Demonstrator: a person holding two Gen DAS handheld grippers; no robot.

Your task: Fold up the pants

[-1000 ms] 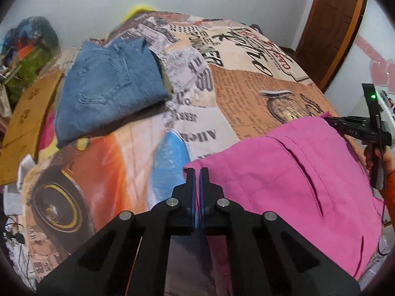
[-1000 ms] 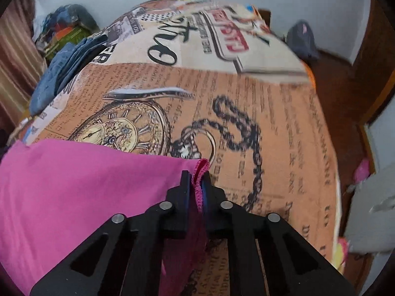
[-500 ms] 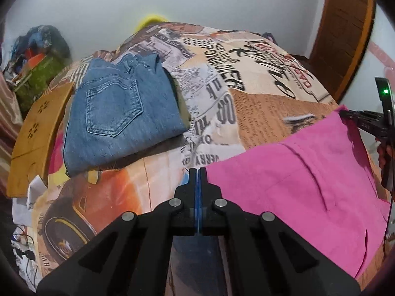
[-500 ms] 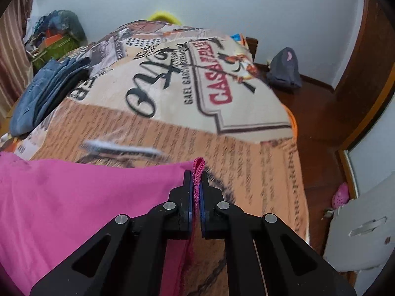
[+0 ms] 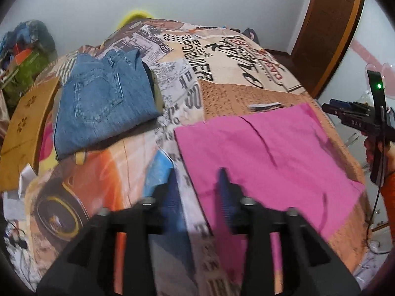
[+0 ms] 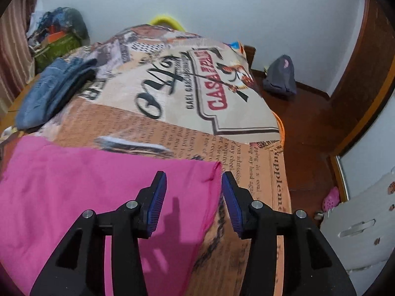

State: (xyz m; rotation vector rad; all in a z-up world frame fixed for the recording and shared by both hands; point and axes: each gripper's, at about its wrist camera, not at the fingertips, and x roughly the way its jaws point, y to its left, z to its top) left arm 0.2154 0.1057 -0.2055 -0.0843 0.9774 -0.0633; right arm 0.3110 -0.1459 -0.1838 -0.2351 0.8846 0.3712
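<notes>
The pink pants (image 5: 266,153) lie flat and folded on the printed bedspread (image 5: 222,79). They also show in the right wrist view (image 6: 93,190). My left gripper (image 5: 198,175) is open and empty, its jaws straddling the pants' near left edge. My right gripper (image 6: 192,177) is open and empty, its jaws on either side of the pants' far right corner. The right gripper also shows in the left wrist view (image 5: 328,107) beside that corner.
Folded blue jeans (image 5: 103,98) lie at the bed's far left, also in the right wrist view (image 6: 49,93). A wooden headboard (image 5: 22,128) and a clothes pile (image 5: 24,46) stand at left. A brown door (image 5: 328,32) and a grey bag (image 6: 281,76) on the floor are at right.
Both grippers carried the pink pants' edge forward over the bed, laid it flat, then opened and let go of the fabric.
</notes>
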